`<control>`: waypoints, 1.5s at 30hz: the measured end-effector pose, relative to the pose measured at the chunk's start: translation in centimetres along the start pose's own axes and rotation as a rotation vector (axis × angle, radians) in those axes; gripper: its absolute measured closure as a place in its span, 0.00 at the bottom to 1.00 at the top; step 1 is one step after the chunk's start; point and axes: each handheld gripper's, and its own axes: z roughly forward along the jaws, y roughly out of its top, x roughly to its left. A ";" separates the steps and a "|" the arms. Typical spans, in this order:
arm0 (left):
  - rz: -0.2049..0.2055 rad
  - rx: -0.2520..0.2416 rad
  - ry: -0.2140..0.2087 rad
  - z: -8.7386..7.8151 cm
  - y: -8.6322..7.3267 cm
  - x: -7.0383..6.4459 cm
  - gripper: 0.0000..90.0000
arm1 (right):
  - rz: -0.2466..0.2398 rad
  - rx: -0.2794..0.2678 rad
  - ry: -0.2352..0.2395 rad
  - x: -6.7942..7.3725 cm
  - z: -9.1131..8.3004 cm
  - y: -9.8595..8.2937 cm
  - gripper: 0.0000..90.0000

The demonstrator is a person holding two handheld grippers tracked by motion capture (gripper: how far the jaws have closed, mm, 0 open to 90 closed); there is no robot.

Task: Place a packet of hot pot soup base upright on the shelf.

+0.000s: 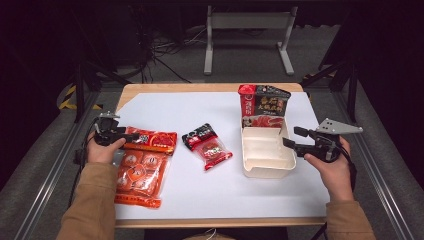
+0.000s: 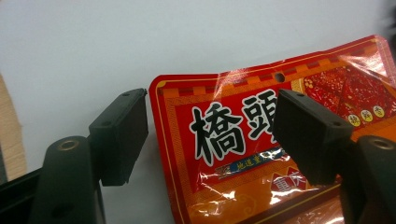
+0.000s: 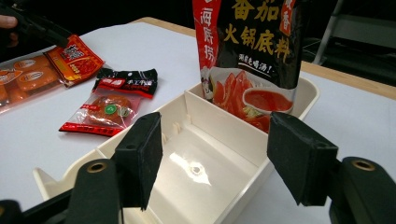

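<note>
Dark room, white sheet over a wood table (image 1: pixel 210 87), cables and a metal stand on the floor behind.

Left gripper (image 1: pixel 131 135): jaws spread, straddling the top-left corner of the orange pouch (image 1: pixel 150 140). In the left gripper view the pouch (image 2: pixel 275 135) lies flat on the sheet, one jaw over bare sheet, the other over the print. Not pinching yet; can't tell if the jaws touch the film. This pouch overlaps the top edge of a bigger clear bag (image 1: pixel 137 175) of orange packets, near the left edge of the sheet.

Right gripper (image 1: pixel 295 139): jaws spread too, holding nothing, just beside the right wall of the tray (image 1: pixel 265 170). The right gripper view looks across the tray (image 3: pixel 243 186): two compartments, near one empty, far one holding an upright red-black pouch (image 3: pixel 250 46). Small red-black packet (image 1: pixel 207 145) lies on the sheet between the two sides.

Step, as I read it: grasp phase on the orange pouch, likely bound for the tray's empty compartment. Right hand looks staged to steady the tray.

Next move needs:
- close the left jaws on the pouch's edge, not its middle
- film is slick and floppy, so get one jaw under the edge or it'll slide
- lift clear of the bag underneath without dragging it
- pouch looks wider than the compartment, so probably stand it on edge
</note>
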 end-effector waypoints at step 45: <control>0.055 0.056 -0.050 0.8 -0.7 -0.3 0.64 | 0.001 0.001 0.001 0.0 0.2 -0.2 0.40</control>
